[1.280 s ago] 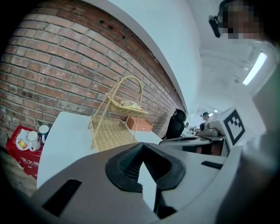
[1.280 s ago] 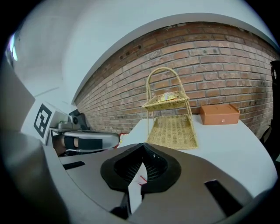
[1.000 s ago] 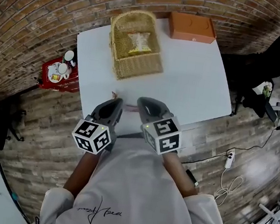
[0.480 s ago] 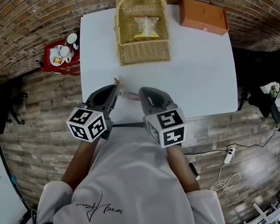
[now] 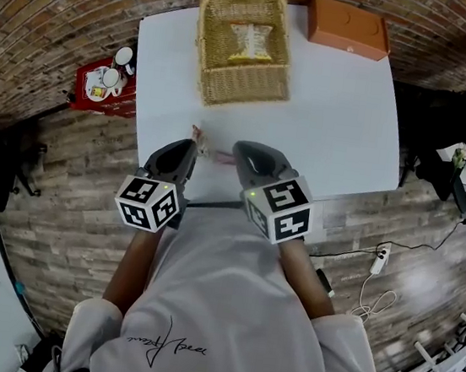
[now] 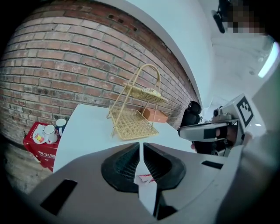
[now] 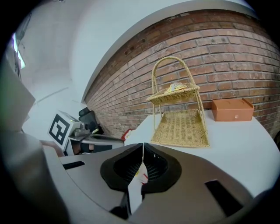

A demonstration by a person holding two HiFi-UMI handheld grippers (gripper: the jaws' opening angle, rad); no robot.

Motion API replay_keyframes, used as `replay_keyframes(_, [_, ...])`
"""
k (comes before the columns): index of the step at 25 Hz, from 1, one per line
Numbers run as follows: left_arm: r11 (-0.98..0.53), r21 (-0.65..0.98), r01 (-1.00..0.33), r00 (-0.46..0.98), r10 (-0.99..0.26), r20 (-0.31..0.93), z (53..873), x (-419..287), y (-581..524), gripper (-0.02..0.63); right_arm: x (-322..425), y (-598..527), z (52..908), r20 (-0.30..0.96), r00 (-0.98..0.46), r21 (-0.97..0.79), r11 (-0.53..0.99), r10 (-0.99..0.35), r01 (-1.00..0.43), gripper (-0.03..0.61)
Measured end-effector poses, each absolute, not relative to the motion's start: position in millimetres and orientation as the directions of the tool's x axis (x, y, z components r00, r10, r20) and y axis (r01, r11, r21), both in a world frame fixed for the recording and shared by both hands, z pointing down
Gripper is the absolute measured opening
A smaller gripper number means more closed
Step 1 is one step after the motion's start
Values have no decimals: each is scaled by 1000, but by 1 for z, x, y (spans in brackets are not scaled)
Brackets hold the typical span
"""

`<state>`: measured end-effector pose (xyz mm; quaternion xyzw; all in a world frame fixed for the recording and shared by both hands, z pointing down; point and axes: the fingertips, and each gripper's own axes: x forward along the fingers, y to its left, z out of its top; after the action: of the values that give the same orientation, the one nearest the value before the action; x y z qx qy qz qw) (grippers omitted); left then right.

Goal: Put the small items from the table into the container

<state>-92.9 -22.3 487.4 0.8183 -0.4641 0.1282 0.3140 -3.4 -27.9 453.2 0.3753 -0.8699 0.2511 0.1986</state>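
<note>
White table [image 5: 334,126] by brick wall [image 6: 52,65], tan woven 2-shelf basket [image 5: 241,88] stood at far end, L tongs [image 6: 140,153] & R tongs [image 7: 143,153] near front edge, each squeezed shut on small white-red paper packet [image 6: 144,178]

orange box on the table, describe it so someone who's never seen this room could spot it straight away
Find the white table against the brick wall and look to its far right corner. There, right of the two-tier wicker basket, lies the orange box. It alone is smooth, closed and flat; the basket is woven and open.
</note>
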Motion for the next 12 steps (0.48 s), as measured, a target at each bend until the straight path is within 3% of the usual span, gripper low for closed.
replay_keyframes(10, [-347,394,-851,520,-661,542,511,-95,-18,11,-5,-27,455,552,-636,-284,595,-540,-752,23])
replay_keyframes(12, [-347,397,-849,524,-648,553,517,-94,-17,39,-4,-27,455,558,-632,-282,594,-537,-754,23])
